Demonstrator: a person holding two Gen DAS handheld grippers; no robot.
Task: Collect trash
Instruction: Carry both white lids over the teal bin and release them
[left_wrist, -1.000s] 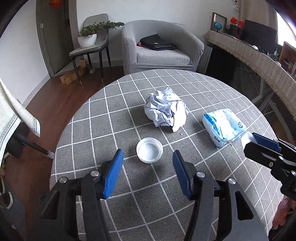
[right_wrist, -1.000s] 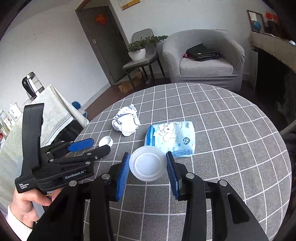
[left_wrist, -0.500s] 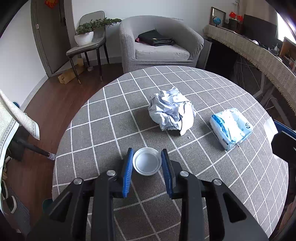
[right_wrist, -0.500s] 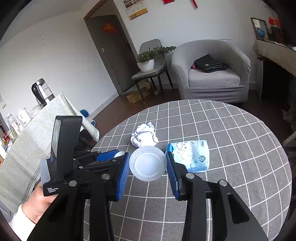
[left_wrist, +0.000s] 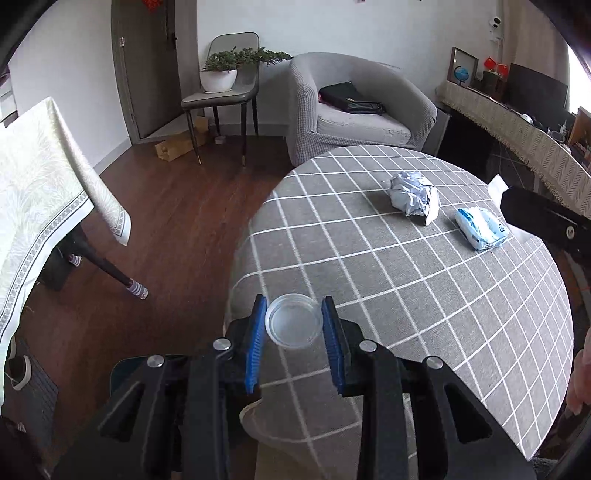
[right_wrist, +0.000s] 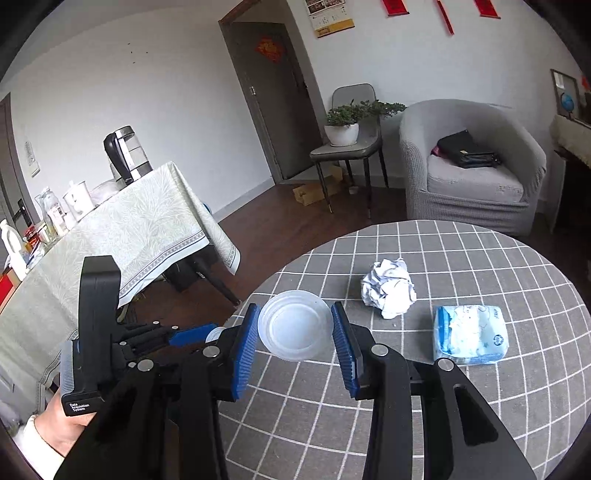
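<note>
My left gripper (left_wrist: 293, 325) is shut on a small clear round lid (left_wrist: 293, 326), held above the near left edge of the round checked table (left_wrist: 406, 295). The right wrist view shows my right gripper (right_wrist: 295, 328) shut on a larger white plastic lid (right_wrist: 295, 330), held above the table (right_wrist: 480, 406). A crumpled paper ball (left_wrist: 413, 197) (right_wrist: 389, 291) and a blue tissue pack (left_wrist: 482, 227) (right_wrist: 469, 334) lie on the cloth. The left gripper (right_wrist: 192, 334), held by a hand (right_wrist: 62, 417), shows low at the left of that view. Part of the right gripper's body enters the left wrist view's right edge.
A cloth-covered side table (right_wrist: 129, 229) with a kettle (right_wrist: 125, 151) and jars stands to the left across wooden floor (left_wrist: 166, 240). Behind are a grey armchair (left_wrist: 354, 110) with a black bag and a chair bearing a potted plant (left_wrist: 221, 74). A draped counter (left_wrist: 517, 129) runs along the right.
My left gripper closed on the small lid and carried it from mid-table to the table's left edge. The right gripper rose and swung left, still shut on its white lid.
</note>
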